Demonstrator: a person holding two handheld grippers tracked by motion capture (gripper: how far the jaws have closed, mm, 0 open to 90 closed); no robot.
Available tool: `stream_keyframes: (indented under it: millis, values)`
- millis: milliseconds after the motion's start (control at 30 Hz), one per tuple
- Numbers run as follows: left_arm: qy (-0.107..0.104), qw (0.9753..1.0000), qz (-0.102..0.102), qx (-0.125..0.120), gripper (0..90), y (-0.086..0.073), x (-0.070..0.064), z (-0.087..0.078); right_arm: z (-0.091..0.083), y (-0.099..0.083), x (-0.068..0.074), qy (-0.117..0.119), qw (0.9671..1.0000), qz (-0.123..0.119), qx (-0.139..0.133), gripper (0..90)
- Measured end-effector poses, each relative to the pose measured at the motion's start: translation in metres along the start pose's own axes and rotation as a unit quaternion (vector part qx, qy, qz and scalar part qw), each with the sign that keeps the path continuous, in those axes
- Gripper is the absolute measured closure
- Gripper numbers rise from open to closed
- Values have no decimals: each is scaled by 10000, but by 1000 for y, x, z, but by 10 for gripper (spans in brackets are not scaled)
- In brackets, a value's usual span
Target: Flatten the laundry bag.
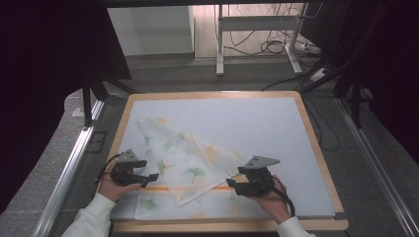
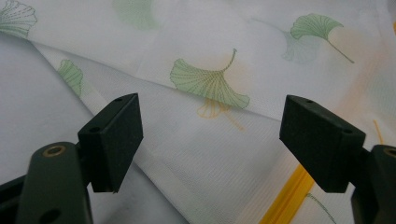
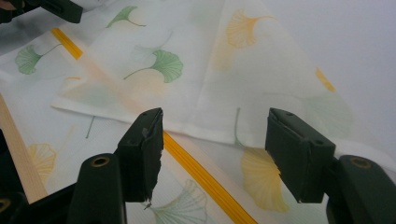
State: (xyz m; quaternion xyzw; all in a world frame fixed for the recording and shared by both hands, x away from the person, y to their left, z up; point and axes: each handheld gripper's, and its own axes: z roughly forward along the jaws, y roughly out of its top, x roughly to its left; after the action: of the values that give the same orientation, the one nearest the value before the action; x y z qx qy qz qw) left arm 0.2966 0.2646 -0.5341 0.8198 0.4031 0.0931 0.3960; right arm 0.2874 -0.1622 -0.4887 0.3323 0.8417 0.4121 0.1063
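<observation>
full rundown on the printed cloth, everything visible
The cloth is thin, white, slightly sheer woven fabric printed with green and orange ginkgo leaves and a yellow stripe. It lies flat on the pale table mat, folded, with an upper layer forming a point over the stripe near the front edge. The left claw and right claw both stand open just over it, gripping nothing.

The cloth (image 1: 183, 160) is laid on the table (image 1: 276, 123), toward its near left part; grippers are held at the cloth's near-left (image 1: 143, 178) and near-right (image 1: 232, 184) edges.
</observation>
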Motion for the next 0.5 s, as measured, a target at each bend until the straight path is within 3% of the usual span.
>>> stream_keyframes:
  millis: [500]
  values:
    - [-21, 10000, 4, -3, 217, 0, 1, -1, 24, 20, 23, 337, 9993, -164, 77, 370]
